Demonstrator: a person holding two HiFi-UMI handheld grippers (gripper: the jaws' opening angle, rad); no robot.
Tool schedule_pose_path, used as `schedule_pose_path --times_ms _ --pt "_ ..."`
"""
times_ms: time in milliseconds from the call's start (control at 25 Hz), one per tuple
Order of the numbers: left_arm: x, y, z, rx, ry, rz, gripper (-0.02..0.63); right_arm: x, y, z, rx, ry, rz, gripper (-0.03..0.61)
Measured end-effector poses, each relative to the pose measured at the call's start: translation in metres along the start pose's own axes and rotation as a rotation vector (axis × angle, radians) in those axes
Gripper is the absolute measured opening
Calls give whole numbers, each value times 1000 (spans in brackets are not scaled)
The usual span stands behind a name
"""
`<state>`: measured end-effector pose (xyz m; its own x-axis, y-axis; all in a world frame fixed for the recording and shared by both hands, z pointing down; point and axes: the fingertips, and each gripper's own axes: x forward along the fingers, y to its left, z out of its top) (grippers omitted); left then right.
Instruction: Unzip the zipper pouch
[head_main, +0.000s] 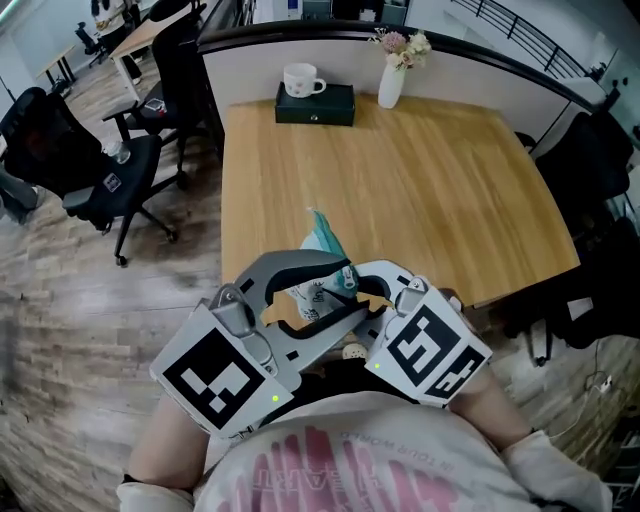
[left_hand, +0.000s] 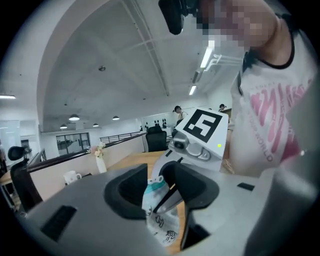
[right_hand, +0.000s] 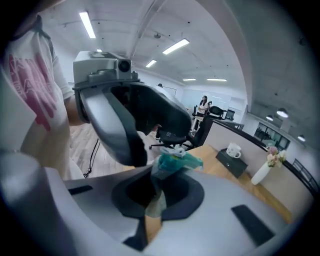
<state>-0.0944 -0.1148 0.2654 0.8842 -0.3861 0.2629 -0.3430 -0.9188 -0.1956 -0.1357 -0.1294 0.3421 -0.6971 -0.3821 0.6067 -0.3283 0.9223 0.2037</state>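
The zipper pouch (head_main: 322, 248), teal at the top with a white printed body, is held up over the near edge of the wooden table (head_main: 430, 200). My right gripper (head_main: 358, 278) is shut on it; in the right gripper view the pouch (right_hand: 172, 162) is pinched in the narrow slot of the right gripper (right_hand: 157, 192). My left gripper (head_main: 330, 300) faces it from the left and stands open. In the left gripper view the pouch (left_hand: 159, 212) hangs in the wide gap of the left gripper (left_hand: 160, 192), and neither pad presses on it.
At the table's far edge a white mug (head_main: 302, 79) sits on a dark box (head_main: 316, 105), beside a white vase of flowers (head_main: 391, 82). Black office chairs (head_main: 100, 170) stand on the floor to the left. A low partition runs behind the table.
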Motion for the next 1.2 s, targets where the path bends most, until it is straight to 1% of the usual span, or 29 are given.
schedule_pose_path --times_ms 80,160,200,280,400,520,680,840,960,1120,1200 --pt "1 -4 -3 5 13 -42 164 0 7 -1 -16 10 5 6" --pt "-2 -7 -2 -25 -1 -91 141 -1 12 2 -22 7 15 6" --pt "-5 -8 -2 -48 -7 -110 123 -1 14 3 -23 4 21 6" --pt "-8 -7 -5 -90 -4 -136 52 -1 17 4 -22 3 30 6" --pt "-12 -3 -8 -145 -3 -174 48 1 18 5 -38 12 31 6" --pt "-17 7 -8 -186 -27 -165 32 0 16 6 -62 21 26 6" --pt "-21 15 -9 -228 -53 -141 20 2 16 6 -62 23 33 6" --pt "-23 20 -11 -283 -74 -151 11 4 18 7 -74 26 46 6" --pt "-23 21 -13 -278 -71 -151 12 5 19 7 -77 33 49 6" --pt "-18 20 -20 -236 -32 -133 12 7 21 9 -69 24 62 6" --pt "-15 20 -20 -240 -32 -133 11 7 20 8 -69 25 63 6"
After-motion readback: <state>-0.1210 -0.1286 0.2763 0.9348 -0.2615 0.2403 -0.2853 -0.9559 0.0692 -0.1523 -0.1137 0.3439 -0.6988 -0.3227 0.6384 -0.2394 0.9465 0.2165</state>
